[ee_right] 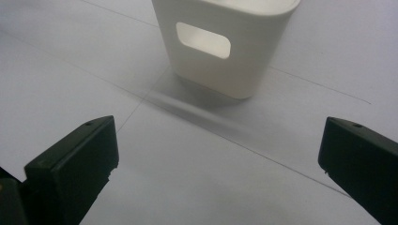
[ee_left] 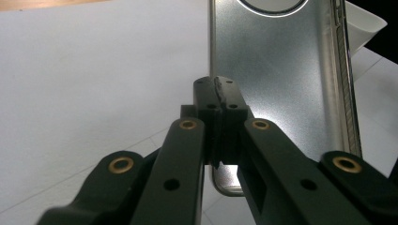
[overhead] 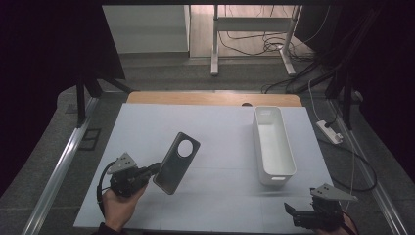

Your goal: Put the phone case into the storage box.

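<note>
Left gripper (overhead: 149, 171), fingers clamped on a grey phone case's (overhead: 176, 162) near end, carries it clear of the worktop (overhead: 220, 132) toward the white bin (overhead: 273, 144); right gripper (overhead: 298, 213) waits, fingers wide and empty.

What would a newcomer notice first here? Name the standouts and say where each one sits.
First, the dark phone case with its round camera hole, held tilted above the white table sheet left of centre, its lower end pinched in the shut left gripper. Next, the long white bin standing empty on the sheet's right side. Last, the right gripper waits at the near right corner, jaws wide open and empty.
</note>
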A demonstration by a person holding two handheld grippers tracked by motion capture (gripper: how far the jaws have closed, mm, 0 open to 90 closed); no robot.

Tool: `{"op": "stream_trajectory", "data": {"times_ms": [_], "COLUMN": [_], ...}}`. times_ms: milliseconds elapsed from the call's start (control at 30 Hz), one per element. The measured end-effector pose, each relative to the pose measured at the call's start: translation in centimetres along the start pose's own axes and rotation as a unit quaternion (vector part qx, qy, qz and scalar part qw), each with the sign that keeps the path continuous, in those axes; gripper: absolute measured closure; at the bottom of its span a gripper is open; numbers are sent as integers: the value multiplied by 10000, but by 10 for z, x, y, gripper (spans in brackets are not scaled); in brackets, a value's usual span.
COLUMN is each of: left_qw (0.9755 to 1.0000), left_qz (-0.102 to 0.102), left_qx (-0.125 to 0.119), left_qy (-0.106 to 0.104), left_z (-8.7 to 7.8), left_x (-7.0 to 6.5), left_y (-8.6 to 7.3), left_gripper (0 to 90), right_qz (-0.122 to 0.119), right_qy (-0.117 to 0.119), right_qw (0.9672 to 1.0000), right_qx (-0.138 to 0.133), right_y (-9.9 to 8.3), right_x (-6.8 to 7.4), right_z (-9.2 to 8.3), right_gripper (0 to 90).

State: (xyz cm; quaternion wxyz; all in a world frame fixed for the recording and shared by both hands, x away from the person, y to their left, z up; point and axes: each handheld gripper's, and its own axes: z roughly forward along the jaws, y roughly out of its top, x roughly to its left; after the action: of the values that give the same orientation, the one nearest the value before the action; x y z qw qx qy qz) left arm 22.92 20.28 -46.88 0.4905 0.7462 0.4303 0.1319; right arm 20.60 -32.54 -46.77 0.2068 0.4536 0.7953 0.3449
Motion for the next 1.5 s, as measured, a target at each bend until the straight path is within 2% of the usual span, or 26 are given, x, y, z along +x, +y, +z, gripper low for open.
{"op": "stream_trajectory", "data": {"times_ms": [300,567,667,967,1100,1200,1500], "left_qw": [10000,10000,10000,9999,9999,9999,9998], "left_qz": [-5,4,46,88,109,116,146], "left_qx": [-48,-71,-49,-4,12,13,36], "left_qy": [36,5,-12,-60,-81,-89,-130], "left_z": [-6,-6,-4,4,8,9,15], "left_x": [-13,-14,-15,-16,-17,-17,-17], "left_y": [-8,-7,-6,-2,0,1,5], "left_gripper": [893,893,893,893,893,893,893], "right_qz": [13,-20,83,74,-41,-171,-160], "right_qy": [10,56,261,524,684,676,1005], "right_qw": [10000,9999,9996,9982,9971,9972,9942], "right_qx": [-5,-90,-102,-275,-321,-284,-348], "right_y": [0,0,2,16,25,29,49], "right_x": [0,0,0,0,2,4,6], "right_z": [0,-2,-1,0,5,9,19], "right_gripper": [0,0,0,0,0,0,0]}}
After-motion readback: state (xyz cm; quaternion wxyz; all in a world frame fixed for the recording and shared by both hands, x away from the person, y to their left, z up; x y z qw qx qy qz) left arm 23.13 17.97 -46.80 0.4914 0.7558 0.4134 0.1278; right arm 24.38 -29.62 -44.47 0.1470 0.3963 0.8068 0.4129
